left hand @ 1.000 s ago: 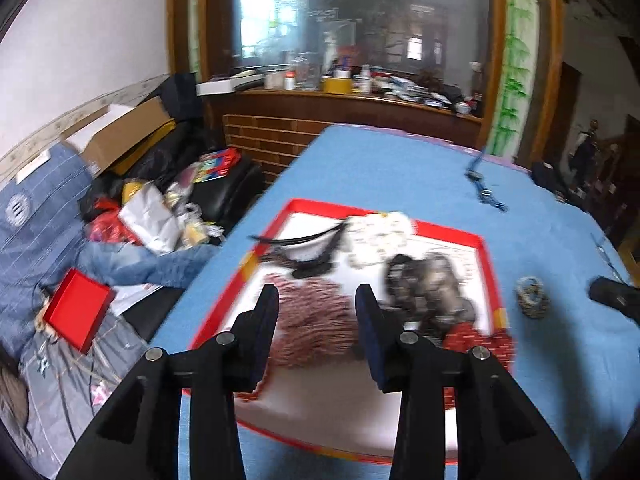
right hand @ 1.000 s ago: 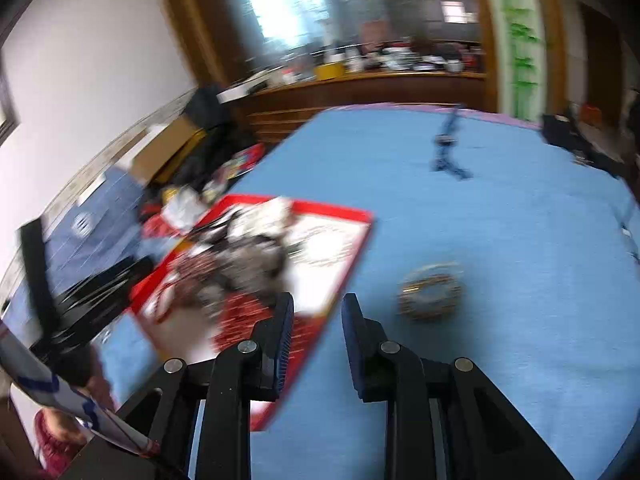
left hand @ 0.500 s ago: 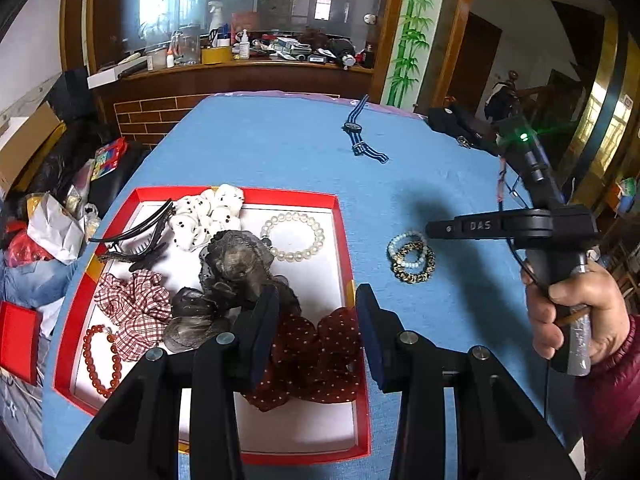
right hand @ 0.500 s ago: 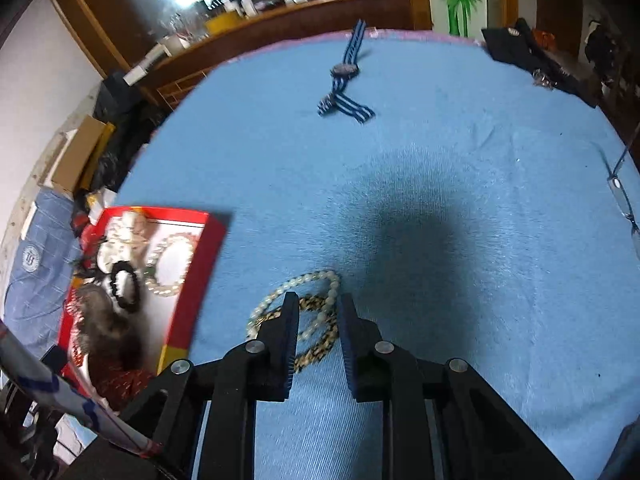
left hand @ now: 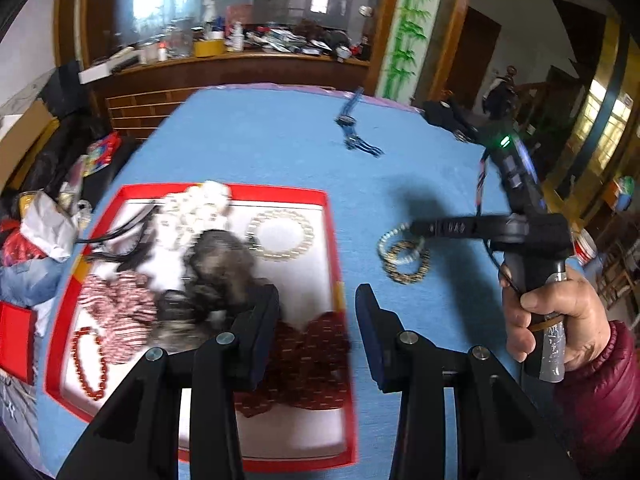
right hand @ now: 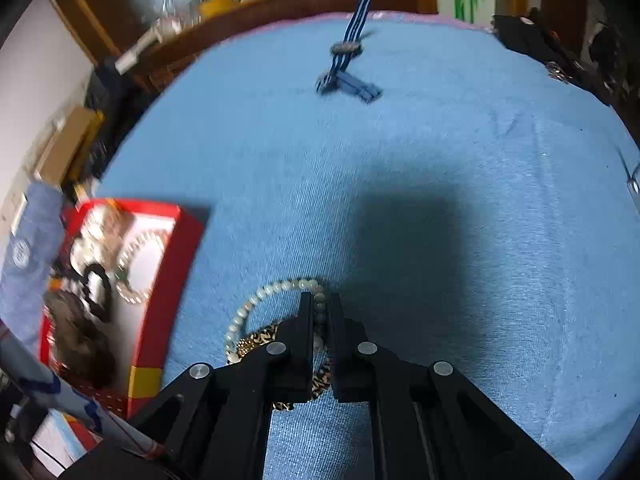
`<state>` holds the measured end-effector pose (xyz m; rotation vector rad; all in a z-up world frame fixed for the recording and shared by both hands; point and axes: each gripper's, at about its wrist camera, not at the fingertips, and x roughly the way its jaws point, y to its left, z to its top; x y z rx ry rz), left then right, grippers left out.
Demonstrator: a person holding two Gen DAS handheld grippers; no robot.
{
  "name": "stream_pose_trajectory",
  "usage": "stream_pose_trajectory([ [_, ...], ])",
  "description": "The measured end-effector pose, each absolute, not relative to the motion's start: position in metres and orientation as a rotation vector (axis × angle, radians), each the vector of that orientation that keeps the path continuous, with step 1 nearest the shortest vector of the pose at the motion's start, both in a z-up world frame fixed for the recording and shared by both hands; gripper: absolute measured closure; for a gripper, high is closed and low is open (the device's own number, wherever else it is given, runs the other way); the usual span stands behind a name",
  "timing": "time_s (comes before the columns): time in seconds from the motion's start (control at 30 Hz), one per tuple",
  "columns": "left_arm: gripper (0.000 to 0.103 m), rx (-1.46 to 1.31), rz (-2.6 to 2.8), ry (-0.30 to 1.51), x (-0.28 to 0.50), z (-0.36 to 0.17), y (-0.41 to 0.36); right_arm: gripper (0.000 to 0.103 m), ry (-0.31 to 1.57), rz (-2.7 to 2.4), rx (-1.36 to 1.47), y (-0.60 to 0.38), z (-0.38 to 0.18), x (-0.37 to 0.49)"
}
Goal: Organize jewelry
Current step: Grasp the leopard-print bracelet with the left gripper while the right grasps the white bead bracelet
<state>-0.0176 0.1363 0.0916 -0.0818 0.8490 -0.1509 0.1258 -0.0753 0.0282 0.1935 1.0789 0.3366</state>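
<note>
1. Right gripper [right hand: 319, 312] down on the blue table [right hand: 400, 184], fingers just closed and now clamped on the far arc of the pale bead bracelet [right hand: 256, 300], beads pinched between the pads.
2. Leopard-print bracelet [right hand: 320, 376] lying under and just behind those fingers, overlapping the pale one; apparently not in the grip.
3. Left gripper [left hand: 318, 320] hovering over the near right corner of the red tray [left hand: 328, 216], fingers apart, nothing between them.
4. Tray just to the left of the clamped bracelet, already filled with scrunchies and bead loops.
5. Likely next: lift and carry leftward over the tray's rim; right hand [left hand: 560, 320] clearly nearer.
</note>
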Motion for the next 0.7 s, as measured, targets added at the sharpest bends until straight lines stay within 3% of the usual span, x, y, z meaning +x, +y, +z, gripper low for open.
stream_pose_trajectory([
  [0.3,0.065,-0.086,-0.266,0.997,0.038,0.070,0.069,0.097,0.807,0.371,0.376,-0.146,0.068,0.083],
  [0.7,0.074,0.029,-0.143,1.158,0.109,0.027,0.023,0.096,0.796,0.401,0.517,-0.184,0.073,0.083],
])
